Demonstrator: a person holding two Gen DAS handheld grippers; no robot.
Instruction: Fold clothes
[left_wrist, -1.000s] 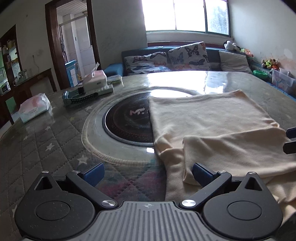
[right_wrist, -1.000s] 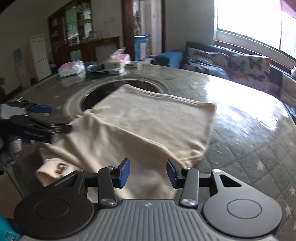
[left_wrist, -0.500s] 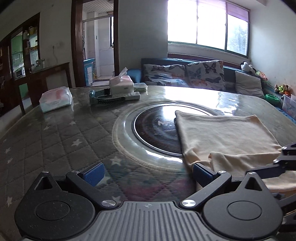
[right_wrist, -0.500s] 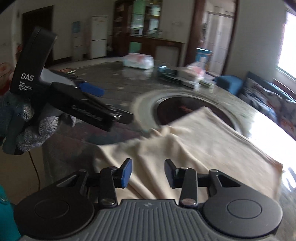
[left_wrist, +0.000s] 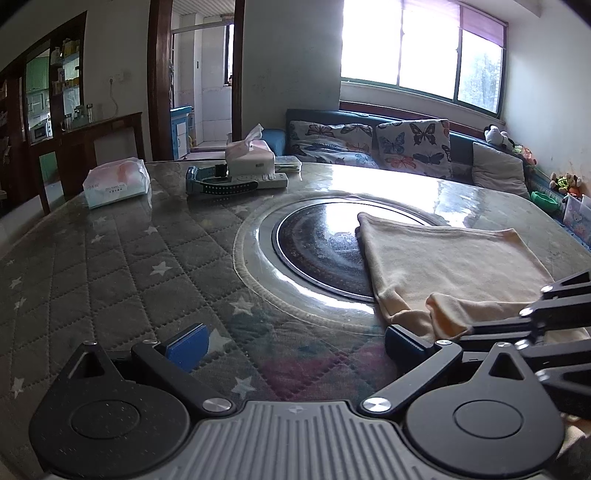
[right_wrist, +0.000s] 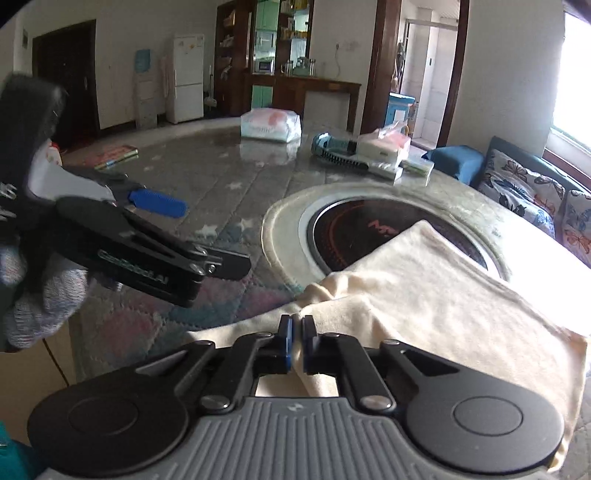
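Right hand-held gripper (right_wrist: 294, 345) pinching a bunched near-left fold of the cream garment (right_wrist: 436, 295); left hand-held gripper (left_wrist: 295, 345) spread wide, holding nothing, over the bench (left_wrist: 129, 280). One garment, lying partly folded across the right of the bench. Soft, light, probably limp; best taken at corners or hems. Two hand-held grippers.

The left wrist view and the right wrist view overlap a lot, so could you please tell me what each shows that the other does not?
Only the left wrist view shows the window and the open left hand-held gripper over bare table. Only the right wrist view shows the fridge and the right hand-held gripper shut on the cream garment. Both show the garment, the round cooktop and the tissue box.
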